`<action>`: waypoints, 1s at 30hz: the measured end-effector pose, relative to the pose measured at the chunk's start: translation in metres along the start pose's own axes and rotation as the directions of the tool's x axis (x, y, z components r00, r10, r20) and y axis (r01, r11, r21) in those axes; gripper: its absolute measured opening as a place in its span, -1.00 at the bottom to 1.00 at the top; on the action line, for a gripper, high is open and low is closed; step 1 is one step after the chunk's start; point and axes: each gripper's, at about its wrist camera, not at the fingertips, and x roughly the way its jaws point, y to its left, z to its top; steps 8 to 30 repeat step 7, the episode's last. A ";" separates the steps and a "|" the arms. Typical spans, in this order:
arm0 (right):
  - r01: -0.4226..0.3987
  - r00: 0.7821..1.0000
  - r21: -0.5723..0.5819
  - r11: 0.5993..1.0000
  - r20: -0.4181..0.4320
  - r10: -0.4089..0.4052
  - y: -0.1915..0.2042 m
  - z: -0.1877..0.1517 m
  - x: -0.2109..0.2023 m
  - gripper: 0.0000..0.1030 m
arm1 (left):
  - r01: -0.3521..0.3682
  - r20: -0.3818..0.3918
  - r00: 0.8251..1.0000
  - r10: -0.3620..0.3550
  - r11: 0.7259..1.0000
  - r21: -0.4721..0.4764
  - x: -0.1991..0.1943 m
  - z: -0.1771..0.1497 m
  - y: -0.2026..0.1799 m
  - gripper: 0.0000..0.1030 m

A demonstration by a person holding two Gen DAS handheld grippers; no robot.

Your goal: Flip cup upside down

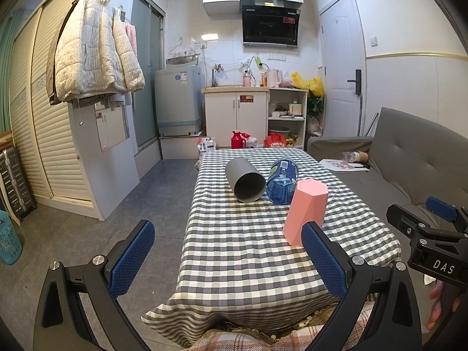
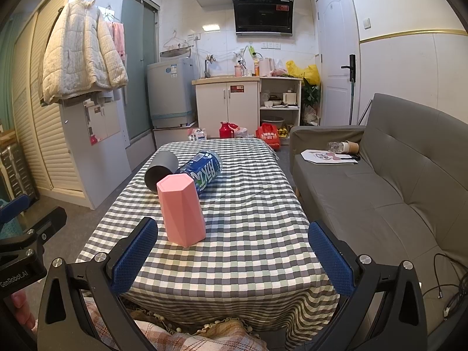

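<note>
A pink faceted cup (image 1: pixel 305 210) stands on the checked tablecloth with its closed end up; it also shows in the right wrist view (image 2: pixel 181 209). A grey cup (image 1: pixel 245 179) lies on its side behind it, mouth toward me, also in the right wrist view (image 2: pixel 161 169). My left gripper (image 1: pixel 228 259) is open and empty, held off the table's near left corner. My right gripper (image 2: pixel 232 256) is open and empty over the near table edge, right of the pink cup. The right gripper also appears in the left wrist view (image 1: pixel 430 228).
A blue bottle (image 1: pixel 282 181) lies on its side against the grey cup, also in the right wrist view (image 2: pixel 201 171). The checked table (image 2: pixel 248 204) has a grey sofa (image 2: pixel 380 190) to its right. Floor (image 1: pixel 117 234) lies left. A plaid cloth (image 2: pixel 175 336) is below.
</note>
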 end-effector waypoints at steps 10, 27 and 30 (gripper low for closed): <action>0.000 1.000 -0.002 1.000 -0.006 0.000 -0.002 0.000 0.002 0.99 | 0.001 -0.001 1.000 -0.001 1.000 0.007 -0.002 -0.005 -0.002 1.00; 0.000 1.000 -0.002 1.000 -0.006 0.000 -0.002 0.000 0.002 0.99 | 0.001 -0.001 1.000 -0.001 1.000 0.007 -0.002 -0.005 -0.002 1.00; 0.000 1.000 -0.002 1.000 -0.006 0.000 -0.002 0.000 0.002 0.99 | 0.001 -0.001 1.000 -0.001 1.000 0.007 -0.002 -0.005 -0.002 1.00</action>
